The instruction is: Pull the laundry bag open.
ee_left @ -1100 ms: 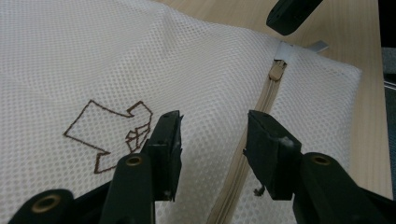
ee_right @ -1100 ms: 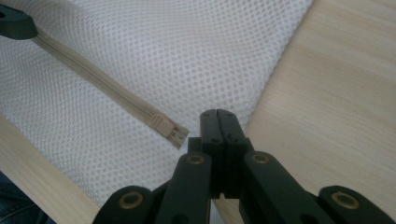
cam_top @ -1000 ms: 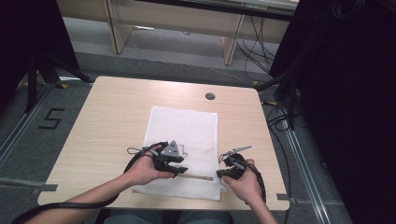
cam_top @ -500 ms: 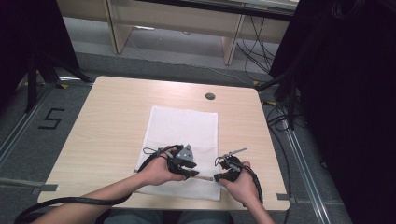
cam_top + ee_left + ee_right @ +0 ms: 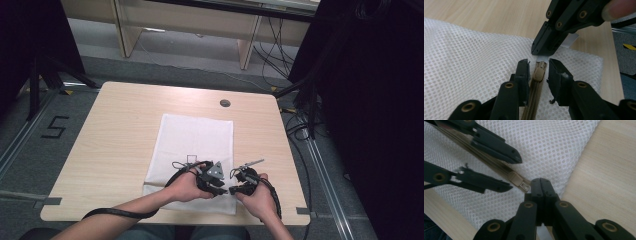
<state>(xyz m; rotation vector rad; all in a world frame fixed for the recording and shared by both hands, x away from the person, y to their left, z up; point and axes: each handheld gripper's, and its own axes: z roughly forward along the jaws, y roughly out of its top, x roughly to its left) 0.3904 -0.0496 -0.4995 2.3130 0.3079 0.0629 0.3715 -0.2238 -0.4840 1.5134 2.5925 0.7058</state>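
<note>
While the right gripper (image 5: 541, 182) is clamping the mesh bag's (image 5: 197, 145) near corner on the table (image 5: 120, 130), the left gripper (image 5: 537, 72), jaws narrowing, is straddling the slider (image 5: 538, 74) ungripped, risking a slip off it and puckering mesh.

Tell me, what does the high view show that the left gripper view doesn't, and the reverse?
High view: the whole table, the floor and both forearms. Left gripper view: a tan zip slider between the left tongs, which have just been closing and do not touch it yet. Both: the white bag and the right tongs pinching its edge.
</note>
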